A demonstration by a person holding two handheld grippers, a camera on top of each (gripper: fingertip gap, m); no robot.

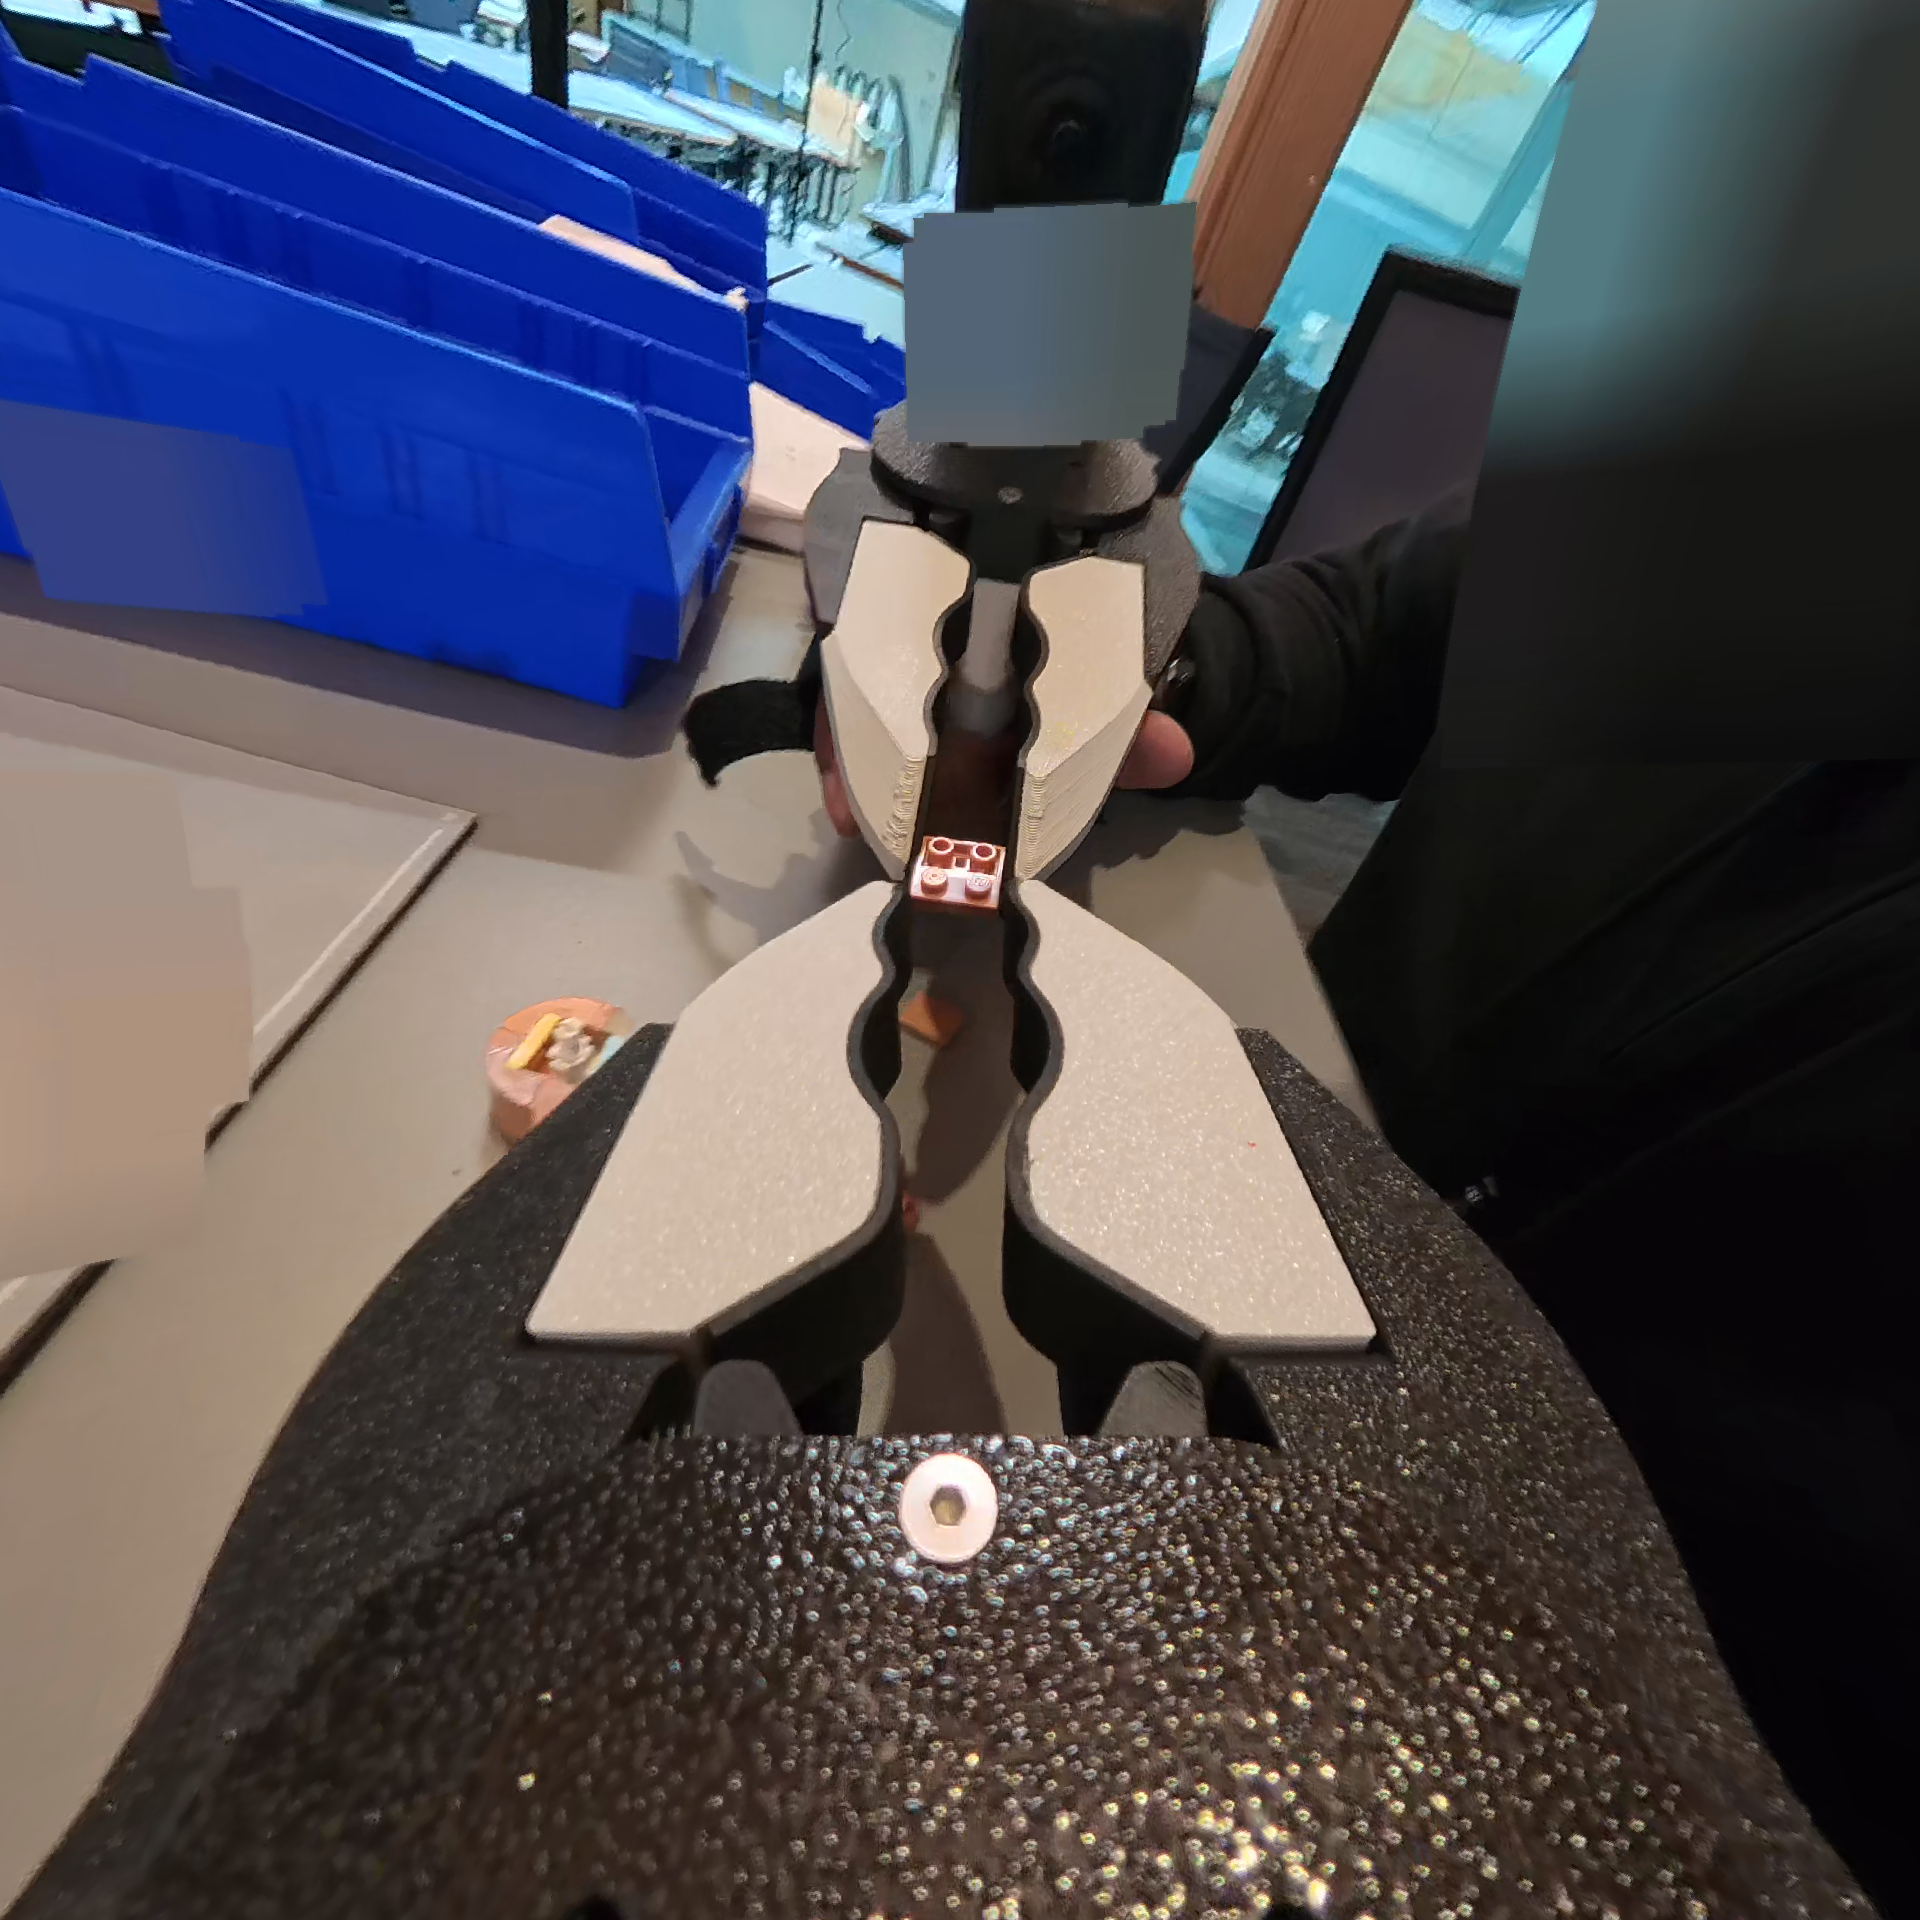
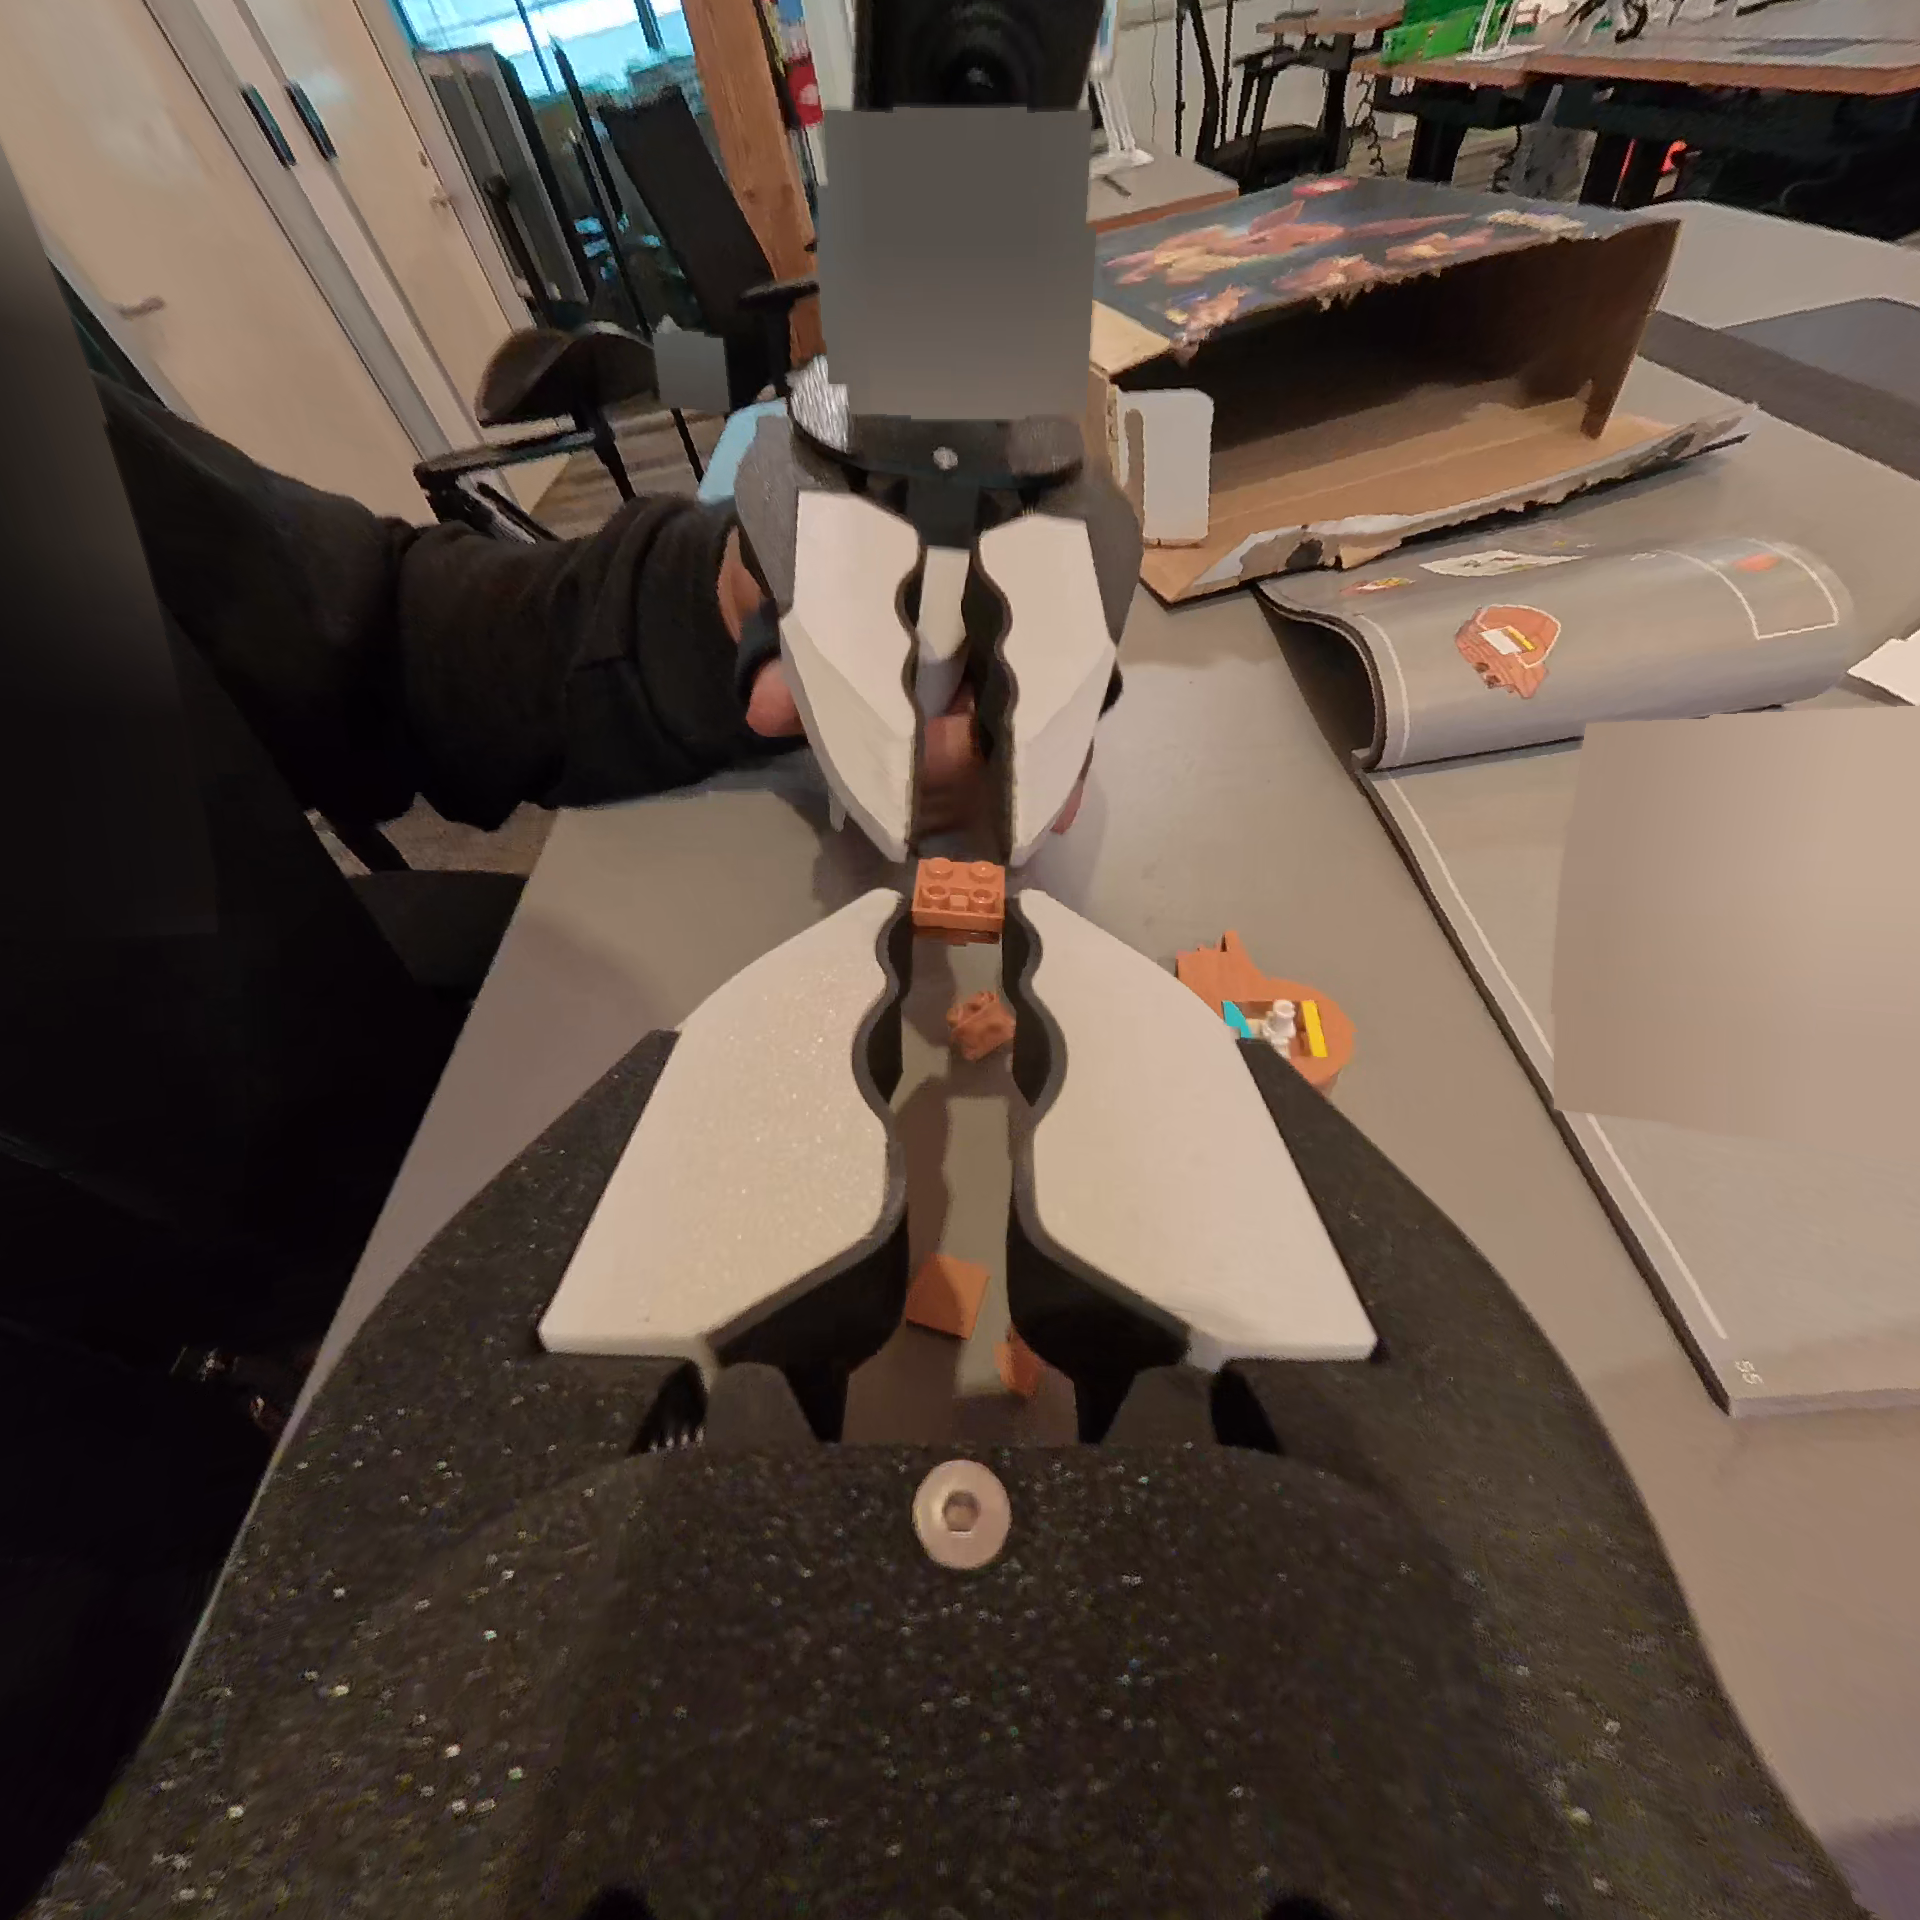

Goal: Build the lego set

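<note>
Here, above a grey table (image 2: pixel 1226 790), the left gripper (image 1: pixel 957 894) and right gripper (image 2: pixel 958 909) meet tip to tip, each clamped on a brown toy brick (image 2: pixel 958 896) lifted clear of a small round brown model (image 2: pixel 1283 1023) and loose brown pieces (image 2: pixel 980 1023) lying below.

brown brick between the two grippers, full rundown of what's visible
Small orange-brown plastic brick, apparently two stacked pieces, round studs on top. It hangs level above the grey table, not touching it. The left gripper and the right gripper meet tip to tip, each with fingertips closed on it from opposite ends.
</note>
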